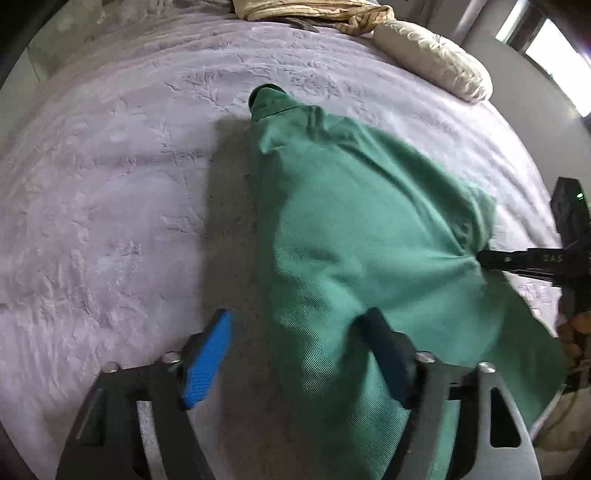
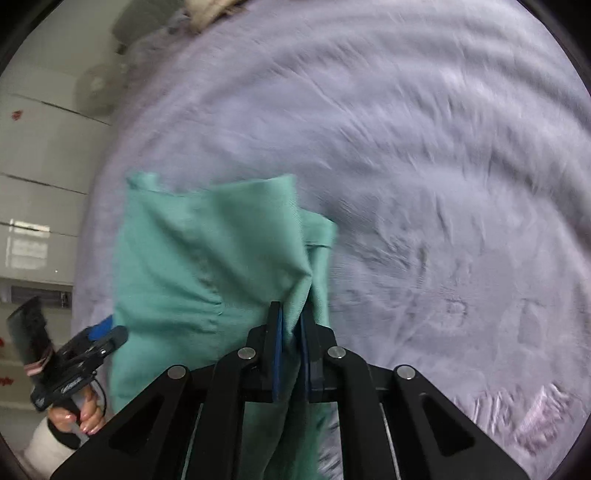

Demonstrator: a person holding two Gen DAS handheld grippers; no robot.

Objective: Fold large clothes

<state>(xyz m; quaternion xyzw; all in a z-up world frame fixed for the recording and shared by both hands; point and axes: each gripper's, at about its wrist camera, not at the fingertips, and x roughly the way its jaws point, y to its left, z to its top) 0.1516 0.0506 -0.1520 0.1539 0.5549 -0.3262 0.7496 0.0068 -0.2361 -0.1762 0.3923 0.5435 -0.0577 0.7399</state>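
Observation:
A large green garment (image 1: 354, 206) hangs lifted over a lavender bedspread (image 1: 110, 177), its far end touching the bed. My left gripper (image 1: 299, 332) is open; the cloth drapes over its right finger (image 1: 384, 343), while the blue pad (image 1: 208, 354) on the left finger stands free. My right gripper (image 2: 291, 328) is shut on a bunched fold of the garment (image 2: 207, 251) and holds it up. In the left wrist view the right gripper (image 1: 517, 258) shows at the right edge, pinching the cloth. In the right wrist view the left gripper (image 2: 92, 343) shows at the lower left, beside the garment's edge.
A cream pillow (image 1: 436, 59) and a beige bundled blanket (image 1: 314, 11) lie at the far end of the bed. Pale cabinets or wall panels (image 2: 40, 166) stand left of the bed. A bright window (image 1: 554, 44) is at the upper right.

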